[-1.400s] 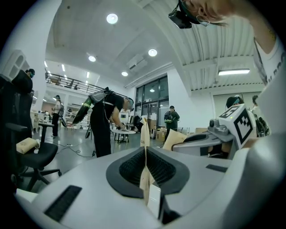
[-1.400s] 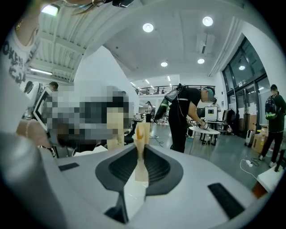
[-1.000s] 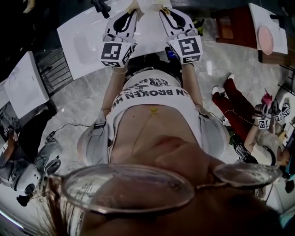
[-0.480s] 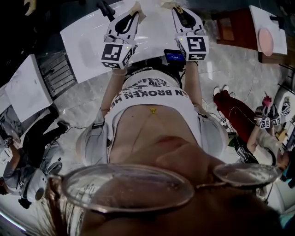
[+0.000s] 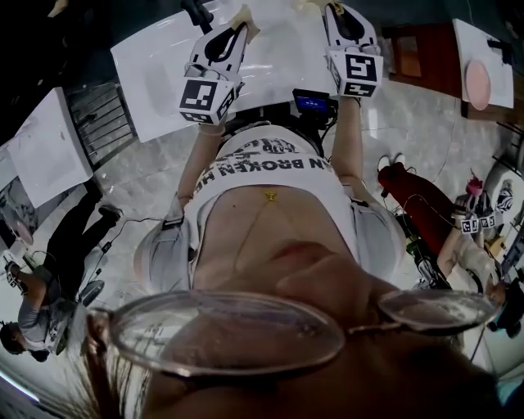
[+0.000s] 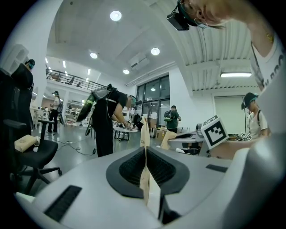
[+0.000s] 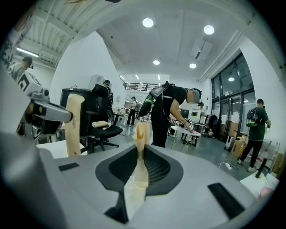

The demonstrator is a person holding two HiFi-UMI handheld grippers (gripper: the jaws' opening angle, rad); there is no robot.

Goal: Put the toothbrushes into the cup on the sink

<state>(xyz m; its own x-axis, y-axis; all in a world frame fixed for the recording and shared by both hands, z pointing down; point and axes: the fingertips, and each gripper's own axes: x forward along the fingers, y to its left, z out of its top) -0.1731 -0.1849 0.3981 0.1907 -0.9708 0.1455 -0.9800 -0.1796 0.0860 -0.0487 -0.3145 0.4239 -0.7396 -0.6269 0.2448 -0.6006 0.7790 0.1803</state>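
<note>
No toothbrush, cup or sink shows in any view. In the head view both grippers are held out side by side in front of the person's chest, over a white table (image 5: 164, 57). My left gripper (image 5: 243, 18) has its tan pads pressed together with nothing between them, as the left gripper view (image 6: 144, 129) also shows. My right gripper (image 5: 332, 6) is likewise shut and empty (image 7: 143, 132). Each gripper points roughly level into an open hall. The right gripper's marker cube (image 6: 214, 132) appears in the left gripper view.
A second white table (image 5: 45, 147) stands at the left. A person in black (image 7: 167, 112) bends over a small table ahead. A black office chair (image 7: 100, 129) stands to the left of that person. Other people stand or sit around the hall.
Both grippers have moved away from the body, further over the white table. The right one has gone further and drifted to the right. Both stay shut.
</note>
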